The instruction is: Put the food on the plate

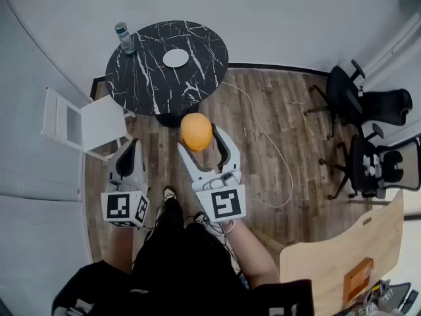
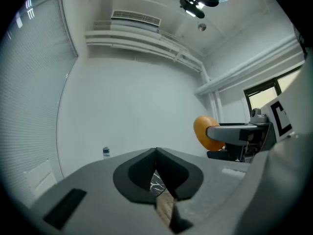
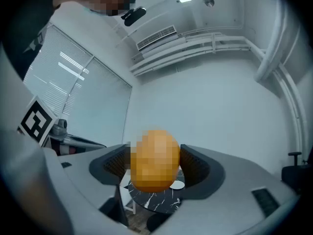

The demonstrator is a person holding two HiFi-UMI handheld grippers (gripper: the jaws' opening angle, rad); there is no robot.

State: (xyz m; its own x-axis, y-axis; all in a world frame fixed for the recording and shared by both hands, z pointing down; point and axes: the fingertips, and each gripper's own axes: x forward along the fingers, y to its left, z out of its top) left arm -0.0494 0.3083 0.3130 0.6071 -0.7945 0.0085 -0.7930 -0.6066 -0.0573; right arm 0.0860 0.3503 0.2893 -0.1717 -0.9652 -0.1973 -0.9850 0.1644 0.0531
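Head view: the food [image 1: 196,131], a round orange lump, sits between the jaws of my right gripper [image 1: 200,134]. The jaws stand wide, with a pad pressed on each side of it, so I read that as a firm hold. In the right gripper view the food looks a little taller than it is wide, with no real long axis to worry about.

The plate [image 1: 175,58] lies on the far round black table [image 1: 141,84], well apart from the food, straight ahead and slightly to the left. Through the right gripper view I see the plate just under the food, between the jaws, so the gripper is already aimed at it.

My left gripper [image 1: 131,147] hangs to the left, its jaws closed together on nothing. It is farther from the plate than the right, and I judge it has no part in the carry.

A bottle [image 1: 124,38] stands at the table's far left edge, clear of my line. A white chair [image 1: 85,120] sits near left of the table.
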